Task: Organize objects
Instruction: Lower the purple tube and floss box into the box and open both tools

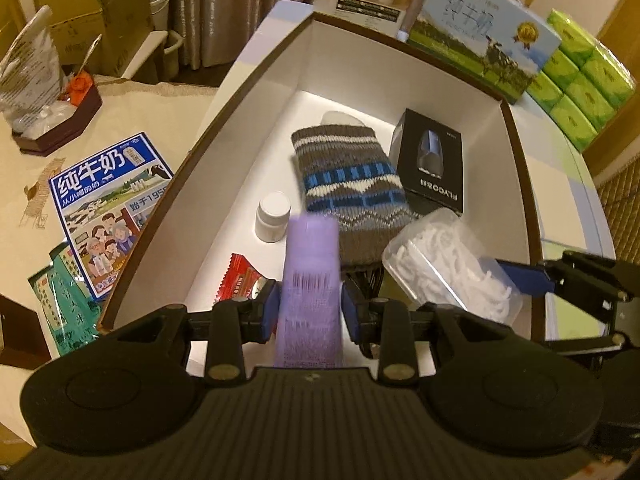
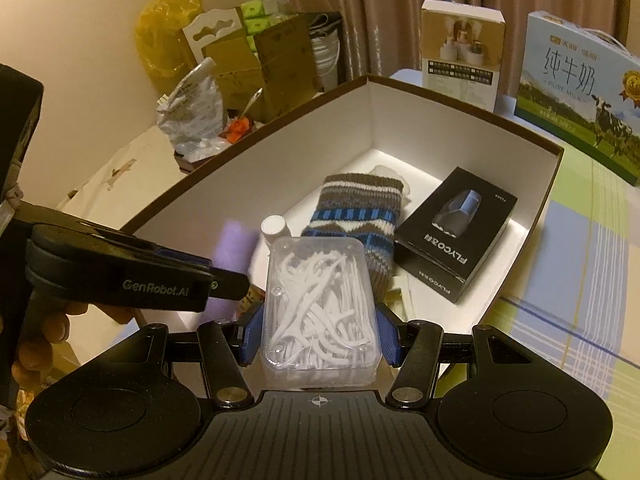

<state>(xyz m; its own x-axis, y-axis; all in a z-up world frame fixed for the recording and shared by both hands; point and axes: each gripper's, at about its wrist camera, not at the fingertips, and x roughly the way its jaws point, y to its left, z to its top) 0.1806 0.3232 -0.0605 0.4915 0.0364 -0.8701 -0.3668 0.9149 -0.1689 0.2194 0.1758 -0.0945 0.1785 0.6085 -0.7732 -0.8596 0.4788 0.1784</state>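
Note:
A big open box with white walls holds a knitted striped sleeve, a black Flyco carton, a small white bottle and a red sachet. My left gripper is shut on a purple tube above the box's near end. My right gripper is shut on a clear case of white floss picks, just right of the tube. In the right wrist view the left gripper's body and a hand show at the left.
Left of the box lie a blue milk leaflet and green packets on a cream tablecloth. A dark tray with a plastic bag stands at the far left. Behind the box are a milk carton, a beige carton and green tissue packs.

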